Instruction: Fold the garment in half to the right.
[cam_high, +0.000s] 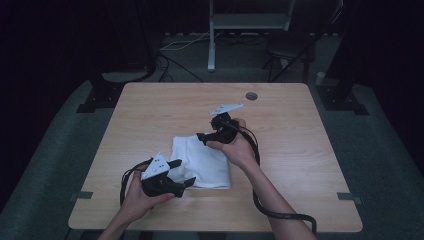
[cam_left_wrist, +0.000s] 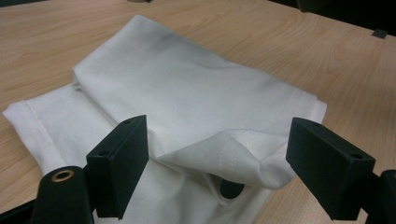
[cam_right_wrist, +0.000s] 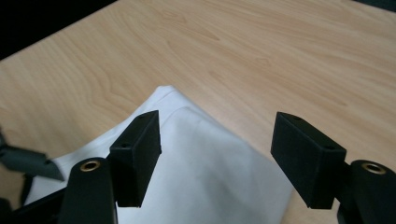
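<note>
Folded white cloth (cam_high: 201, 162) lies mid-table (cam_high: 280, 105), left gripper (cam_high: 181, 172) at its near-left corner with jaws wide apart, gripping nothing, right gripper (cam_high: 201, 136) above its far edge, also wide open, empty.

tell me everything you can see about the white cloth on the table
The white cloth is plain woven fabric, folded into a rough rectangle of several layers with stitched hems along its edges. It lies flat near the middle of the wooden table; one near corner lifts slightly. The left gripper stands open around that near edge, the right gripper open at the far edge; neither pinches it.
</note>
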